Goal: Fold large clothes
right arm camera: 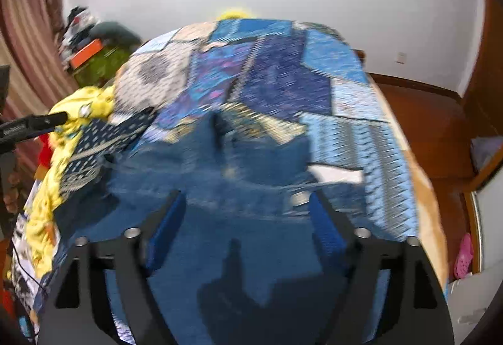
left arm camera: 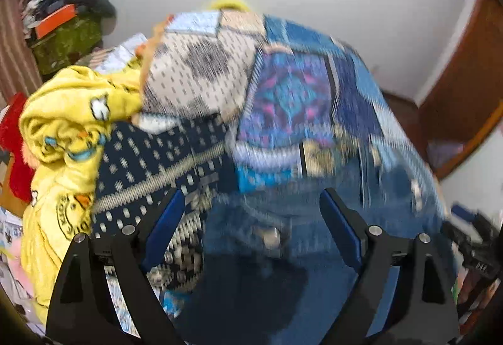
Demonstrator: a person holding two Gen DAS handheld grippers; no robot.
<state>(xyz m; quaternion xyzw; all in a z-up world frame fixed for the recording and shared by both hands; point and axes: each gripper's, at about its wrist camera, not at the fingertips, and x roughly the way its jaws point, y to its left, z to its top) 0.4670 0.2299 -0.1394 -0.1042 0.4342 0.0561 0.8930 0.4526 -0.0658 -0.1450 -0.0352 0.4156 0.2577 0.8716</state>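
A pair of blue denim jeans [left arm camera: 270, 275] lies on a bed, its waistband and metal button [left arm camera: 271, 236] facing me. My left gripper [left arm camera: 251, 197] hovers over the waistband, open, with the pads clear of the cloth. In the right wrist view the jeans [right arm camera: 251, 253] spread flat, with a button [right arm camera: 298, 198] by the right finger. My right gripper [right arm camera: 245, 198] is open above them, gripping nothing. Both views are motion-blurred.
A blue patchwork bedspread [left arm camera: 292, 93] covers the bed. At the left lie a crumpled yellow garment [left arm camera: 63, 131] and a navy patterned cloth [left arm camera: 141, 162]. A green box holding an orange one [right arm camera: 94, 62] sits by the curtain. Wooden floor [right arm camera: 424, 125] and a pink shoe [right arm camera: 464, 257] are at the right.
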